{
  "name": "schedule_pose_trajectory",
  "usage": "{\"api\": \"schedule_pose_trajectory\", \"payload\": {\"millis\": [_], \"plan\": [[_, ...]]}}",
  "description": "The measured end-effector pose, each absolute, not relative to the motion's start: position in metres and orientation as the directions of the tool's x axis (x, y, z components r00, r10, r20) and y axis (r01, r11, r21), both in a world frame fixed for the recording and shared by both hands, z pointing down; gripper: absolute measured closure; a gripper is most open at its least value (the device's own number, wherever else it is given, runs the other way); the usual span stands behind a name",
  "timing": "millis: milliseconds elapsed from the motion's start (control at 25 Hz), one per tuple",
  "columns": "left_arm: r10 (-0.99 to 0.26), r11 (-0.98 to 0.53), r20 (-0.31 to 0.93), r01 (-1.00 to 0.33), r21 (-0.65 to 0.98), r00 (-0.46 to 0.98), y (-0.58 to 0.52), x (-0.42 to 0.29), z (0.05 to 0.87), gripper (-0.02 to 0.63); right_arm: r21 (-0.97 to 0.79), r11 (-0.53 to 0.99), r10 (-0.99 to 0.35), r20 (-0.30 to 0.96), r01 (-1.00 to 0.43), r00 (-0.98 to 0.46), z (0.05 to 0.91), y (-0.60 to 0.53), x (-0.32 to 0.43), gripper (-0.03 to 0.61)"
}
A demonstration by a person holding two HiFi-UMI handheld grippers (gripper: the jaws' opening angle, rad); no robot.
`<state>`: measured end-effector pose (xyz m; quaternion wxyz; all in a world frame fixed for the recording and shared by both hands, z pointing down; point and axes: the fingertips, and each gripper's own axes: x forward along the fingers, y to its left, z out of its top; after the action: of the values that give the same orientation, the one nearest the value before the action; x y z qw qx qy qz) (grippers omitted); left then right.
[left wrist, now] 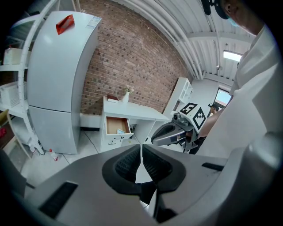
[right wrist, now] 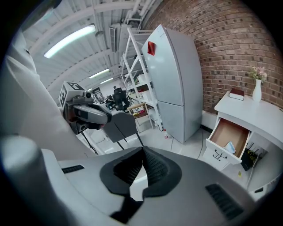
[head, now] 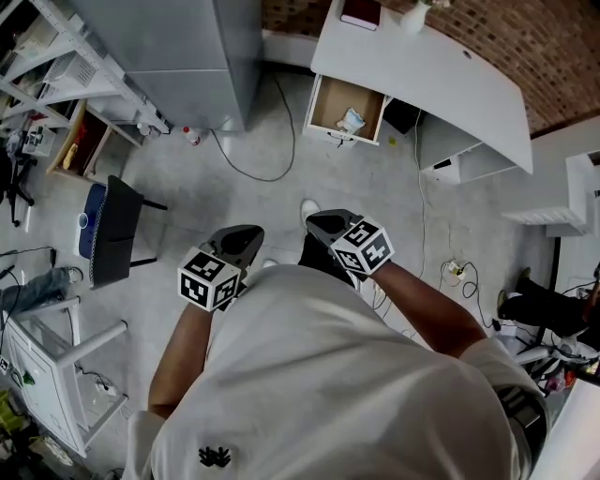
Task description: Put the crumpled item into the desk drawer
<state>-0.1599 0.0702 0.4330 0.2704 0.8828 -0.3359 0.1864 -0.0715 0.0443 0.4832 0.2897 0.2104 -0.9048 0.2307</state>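
The white desk (head: 441, 66) stands against the brick wall with its drawer (head: 323, 105) pulled open. A pale crumpled item (head: 352, 120) lies inside the drawer at its right front, also seen as the crumpled item (right wrist: 230, 147) in the right gripper view and the small crumpled item (left wrist: 119, 131) in the left gripper view. My left gripper (head: 246, 240) and right gripper (head: 323, 221) are held close to my body, well back from the desk. Both are shut with nothing between the jaws.
A grey fridge (head: 178, 56) stands left of the desk, a small bottle (head: 191, 136) and a cable (head: 253, 159) on the floor by it. A black chair (head: 117, 230) is at left, shelving (head: 56, 84) beyond. A book (head: 361, 13) and vase (head: 413, 17) sit on the desk.
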Motion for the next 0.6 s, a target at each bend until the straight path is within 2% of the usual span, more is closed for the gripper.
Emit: {"api": "schedule_pose_trajectory", "payload": {"millis": [600], "plan": [[-0.497, -0.618, 0.512, -0.700, 0.359, 0.701, 0.071, -0.170, 0.438, 0.583, -0.271, 0.830, -0.235, 0.623, -0.488, -0.746, 0.480, 0.048, -0.086, 0.549]]}}
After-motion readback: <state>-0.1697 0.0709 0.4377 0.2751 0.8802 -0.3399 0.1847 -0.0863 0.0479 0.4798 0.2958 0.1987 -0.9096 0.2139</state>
